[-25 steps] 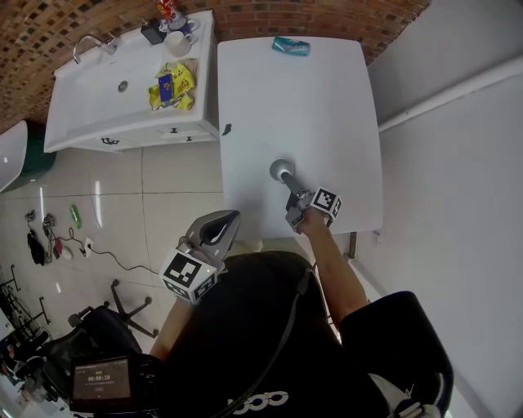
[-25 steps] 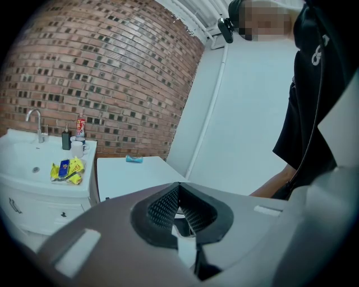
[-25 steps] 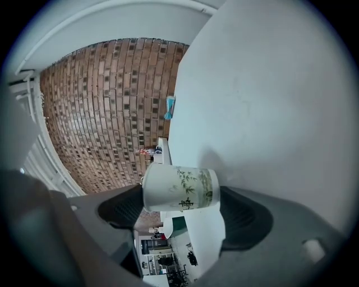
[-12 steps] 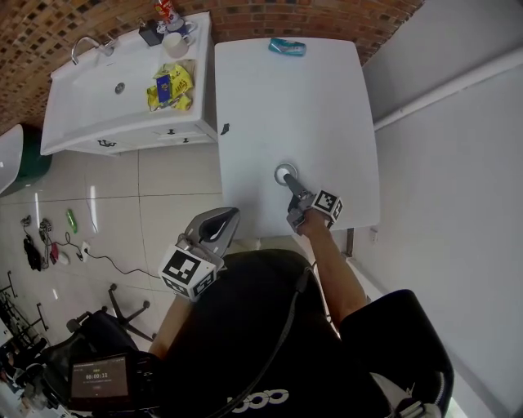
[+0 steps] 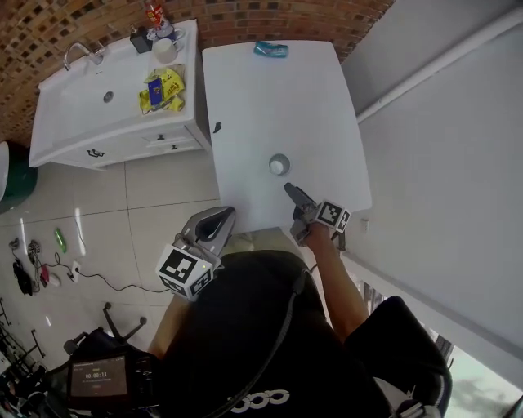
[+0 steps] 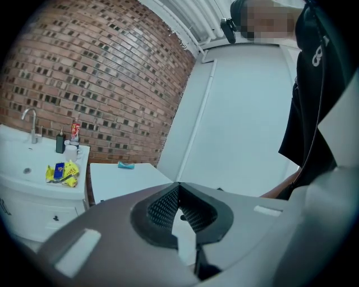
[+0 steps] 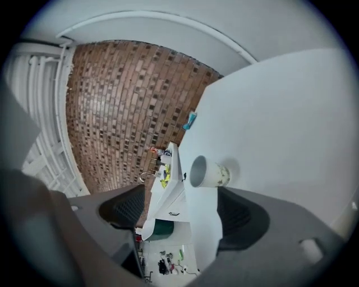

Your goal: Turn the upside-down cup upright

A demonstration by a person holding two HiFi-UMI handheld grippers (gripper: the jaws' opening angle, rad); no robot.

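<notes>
Cup (image 5: 279, 165): stood upright, mouth up, on white table (image 5: 245, 98), mid-surface.
Right gripper (image 5: 291, 191): jaws spread, nothing held, near cup.
Left gripper (image 5: 222, 219): jaws closed, empty, off table edge.
Task judged complete; nothing left.

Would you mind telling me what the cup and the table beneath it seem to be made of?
Cup: probably glazed ceramic, possibly enamelled metal. It is off-white with small coloured specks, and has a thick rim and a soft sheen. Table: smooth white matt top, likely laminate or painted board.

cup (image 5: 279, 165): white, faint speckles | table (image 5: 261, 98): white | wall (image 5: 286, 15): brown brick | packet (image 5: 270, 50): teal
</notes>
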